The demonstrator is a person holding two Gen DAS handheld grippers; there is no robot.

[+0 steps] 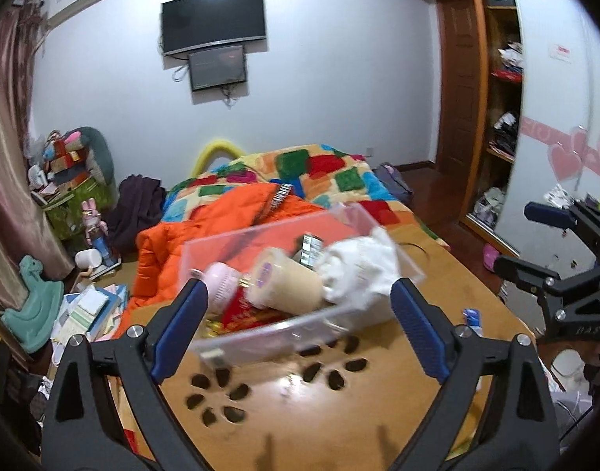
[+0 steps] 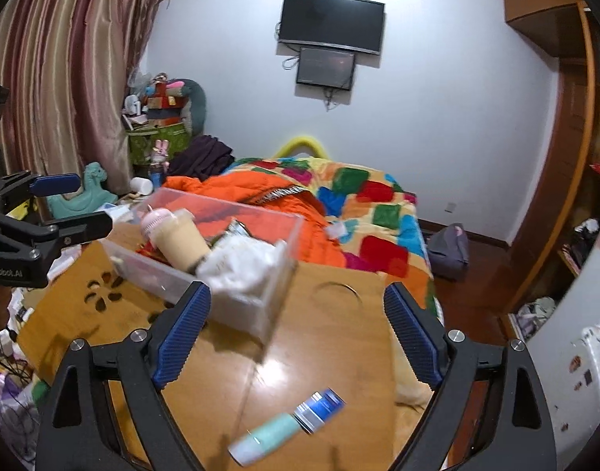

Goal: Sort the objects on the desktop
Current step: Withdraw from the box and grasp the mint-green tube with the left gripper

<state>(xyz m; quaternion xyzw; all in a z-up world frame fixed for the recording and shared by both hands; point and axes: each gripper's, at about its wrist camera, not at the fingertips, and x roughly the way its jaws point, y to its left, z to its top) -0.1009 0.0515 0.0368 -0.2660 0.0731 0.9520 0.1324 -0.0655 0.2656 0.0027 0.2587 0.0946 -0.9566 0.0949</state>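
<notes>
The clear plastic bin [image 1: 300,274] sits toward the table's far edge, next to the bed, heaped with a pink-capped bottle [image 1: 221,280], a beige cup [image 1: 288,286], white cloth [image 1: 362,271] and a red packet. The load rises above the rim, so a knock from either gripper could spill something onto the orange jacket [image 1: 221,219] behind it. The left gripper [image 1: 296,337] hangs spread and empty in front of the bin; the right gripper [image 2: 296,333] is likewise released, nothing between its blue pads. A mint-and-blue tube [image 2: 288,424] lies loose near the table's near edge on the right side, and it looks round enough to roll off if clipped, though motion blur makes its shape hard to judge. The wooden table [image 2: 331,353] is glossy, with petal-shaped cut-outs [image 1: 221,396] that a small item could catch in, and a round recess near its far right corner. Beyond are the patchwork quilt [image 2: 362,204], a wall-mounted television, striped curtains and an open wardrobe.
</notes>
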